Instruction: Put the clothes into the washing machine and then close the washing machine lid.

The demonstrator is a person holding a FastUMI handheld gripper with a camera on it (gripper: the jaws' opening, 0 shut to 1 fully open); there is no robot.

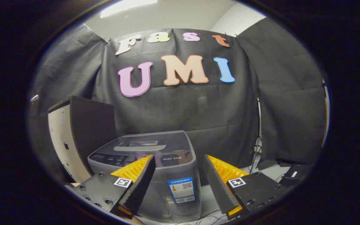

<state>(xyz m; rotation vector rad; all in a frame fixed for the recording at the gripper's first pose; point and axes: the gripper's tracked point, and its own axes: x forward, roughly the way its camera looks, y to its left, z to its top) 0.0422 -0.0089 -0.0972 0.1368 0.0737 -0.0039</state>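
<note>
Ahead, a grey top-loading washing machine [155,162] stands on the floor with its lid [150,145] down flat, a tall dark cabinet [80,131] beside it, while the gripper [177,168] hovers before the washer's front, fingers spread wide, holding nothing.

The gripper [179,162] is held level, facing forward, its two fingers [142,179] spread wide apart with nothing between them; both pads face each other across the gap

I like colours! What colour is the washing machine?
Grey, with a darker glossy lid; the washing machine shows best in the gripper view.
</note>
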